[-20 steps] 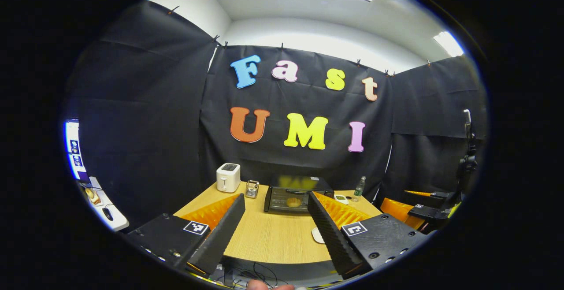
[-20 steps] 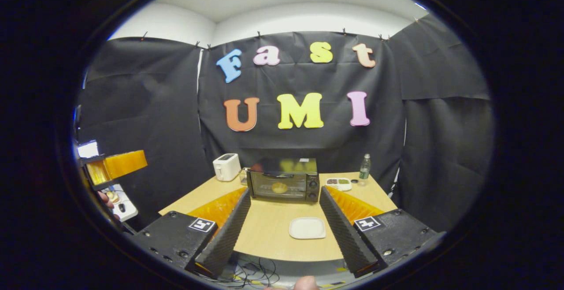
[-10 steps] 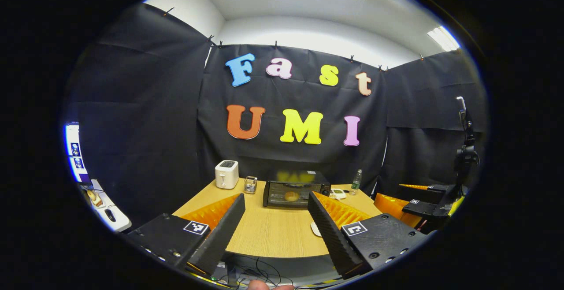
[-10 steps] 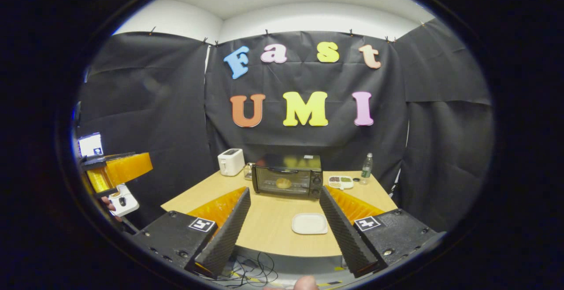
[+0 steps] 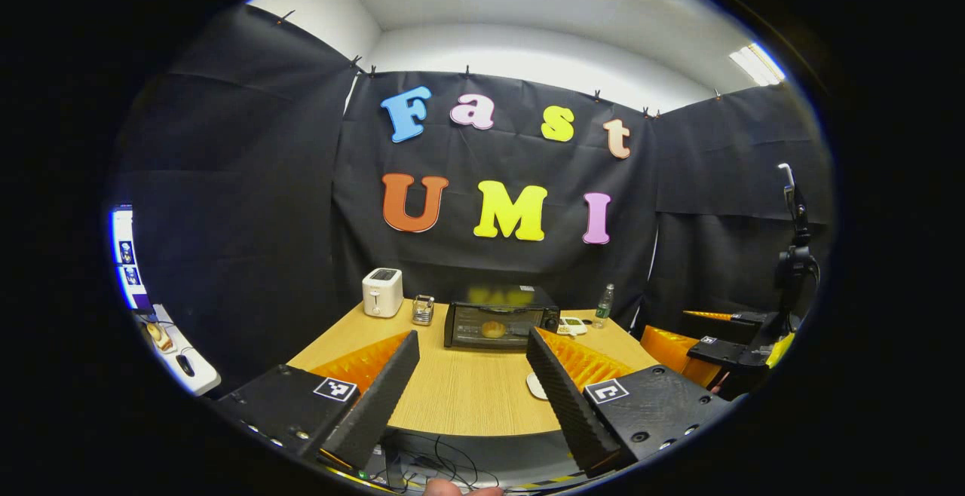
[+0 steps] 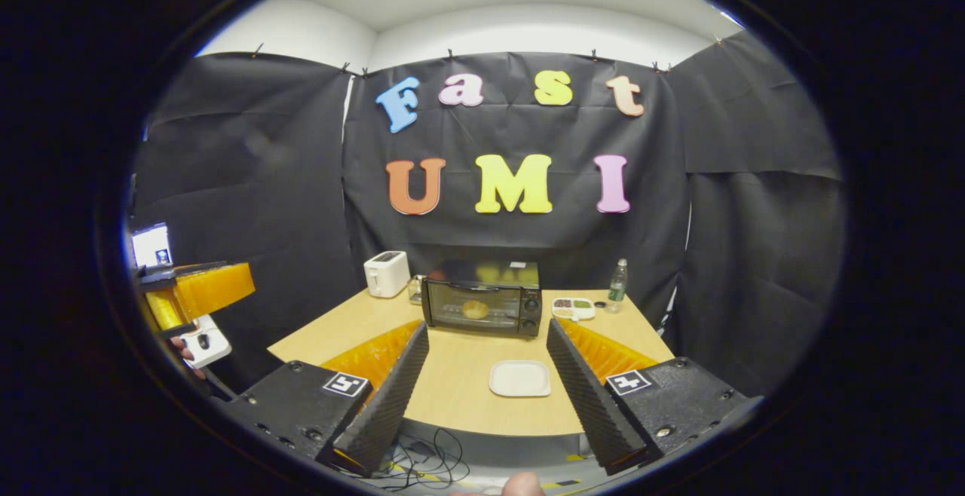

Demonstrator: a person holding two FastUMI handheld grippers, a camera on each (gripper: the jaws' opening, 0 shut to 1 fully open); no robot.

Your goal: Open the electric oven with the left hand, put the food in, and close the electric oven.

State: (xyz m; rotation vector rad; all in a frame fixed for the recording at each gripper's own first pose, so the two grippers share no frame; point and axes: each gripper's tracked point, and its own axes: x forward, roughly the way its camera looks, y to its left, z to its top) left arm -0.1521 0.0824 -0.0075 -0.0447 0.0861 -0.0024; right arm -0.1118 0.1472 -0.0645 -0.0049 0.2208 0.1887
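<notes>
The black electric oven (image 5: 497,325) (image 6: 482,305) stands at the back of the wooden table (image 5: 452,398) (image 6: 460,387) with its glass door closed. A round bread roll (image 5: 492,328) (image 6: 475,309) shows through the glass. My left gripper (image 5: 471,379) is open and empty, held back off the table's near edge. My right gripper (image 6: 486,375) is open too, nothing between its fingers, also short of the table. An empty white plate (image 6: 520,378) (image 5: 535,386) lies in front of the oven. The right gripper (image 5: 720,349) appears at the right of the left gripper view, and the left gripper (image 6: 196,292) at the left of the right gripper view.
A white toaster (image 5: 381,292) (image 6: 386,273) and a small glass holder (image 5: 422,310) stand left of the oven. To the oven's right are a small dish of food (image 6: 571,307) and a plastic bottle (image 5: 601,306) (image 6: 617,285). Cables hang below the table's near edge.
Both grippers have drawn back from the table, so the oven looks smaller and farther off. The oven door stays closed and both grippers stay open.
</notes>
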